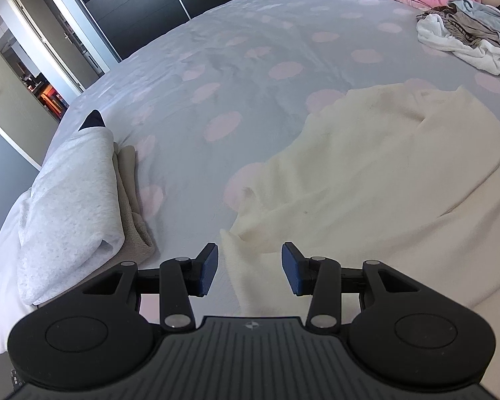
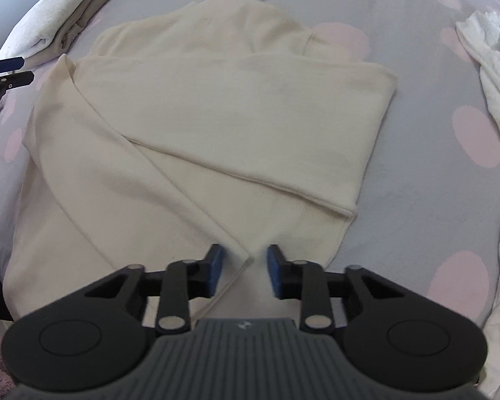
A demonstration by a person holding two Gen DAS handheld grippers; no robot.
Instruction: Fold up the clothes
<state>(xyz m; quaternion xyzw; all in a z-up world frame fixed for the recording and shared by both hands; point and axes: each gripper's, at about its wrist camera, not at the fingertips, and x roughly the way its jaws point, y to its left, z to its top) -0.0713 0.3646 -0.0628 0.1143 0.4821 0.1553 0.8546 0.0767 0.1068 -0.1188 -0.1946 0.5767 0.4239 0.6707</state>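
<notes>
The cream garment (image 2: 196, 126) lies partly folded on the grey, pink-dotted bedspread (image 2: 416, 183), its long axis running from about 7 o'clock to 1 o'clock in the right wrist view.

Right gripper (image 2: 244, 270): jaws apart, straddling the garment's near corner at 12 o'clock directly ahead; pads not seen pressing the cloth. No grip is judged made.

Left gripper (image 1: 249, 268): jaws part-open and holding nothing, poised over the garment's left hem (cloth spreads away toward 1 o'clock).

The right gripper is judged nearer to a usable corner. The next fold turns on both edges being taken at the near side and carried toward 12 o'clock.

No containers present. A folded stack (image 1: 73, 200) sits at 9 o'clock in the left view; an unfolded heap (image 1: 470, 36) lies at 1 o'clock.
</notes>
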